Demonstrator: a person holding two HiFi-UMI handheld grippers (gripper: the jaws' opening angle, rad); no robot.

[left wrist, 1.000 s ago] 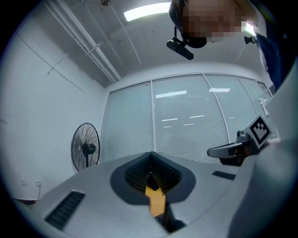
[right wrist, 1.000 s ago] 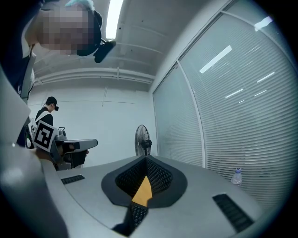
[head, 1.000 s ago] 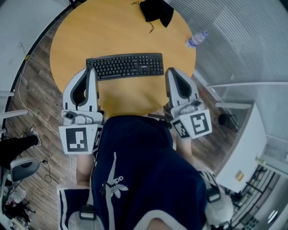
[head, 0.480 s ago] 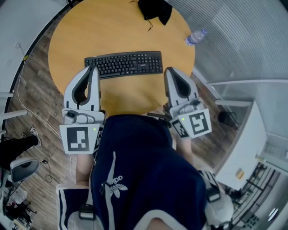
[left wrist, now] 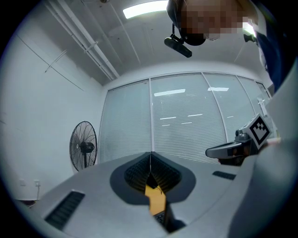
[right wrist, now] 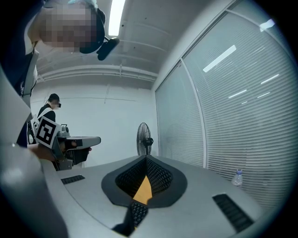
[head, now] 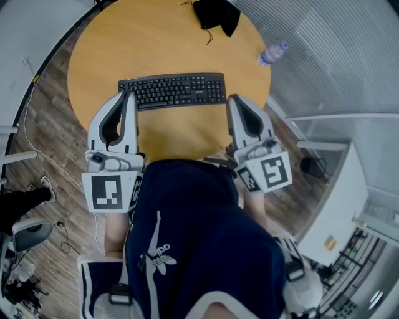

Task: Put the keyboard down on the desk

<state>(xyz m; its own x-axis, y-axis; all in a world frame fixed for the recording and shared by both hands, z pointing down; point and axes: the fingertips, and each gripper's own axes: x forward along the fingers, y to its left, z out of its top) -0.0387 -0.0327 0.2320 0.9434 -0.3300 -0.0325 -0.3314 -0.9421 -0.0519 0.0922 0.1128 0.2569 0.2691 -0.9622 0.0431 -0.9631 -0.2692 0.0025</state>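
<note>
A black keyboard (head: 173,90) lies flat on the round yellow-wood desk (head: 168,43), apart from both grippers. My left gripper (head: 129,94) is shut and empty, its tip just short of the keyboard's left front corner. My right gripper (head: 232,99) is also shut and empty, its tip beside the keyboard's right front corner. In the left gripper view the jaws (left wrist: 150,154) meet, and a strip of desk (left wrist: 156,201) shows below them. Below the closed jaws (right wrist: 146,158) in the right gripper view I see some keyboard keys (right wrist: 137,212).
A black cloth pouch (head: 216,14) lies at the desk's far edge. A water bottle (head: 273,53) lies by the desk's right edge. A white cabinet (head: 336,205) stands at the right. A standing fan (left wrist: 84,146) is by the blinds. Another person (right wrist: 49,109) stands far off.
</note>
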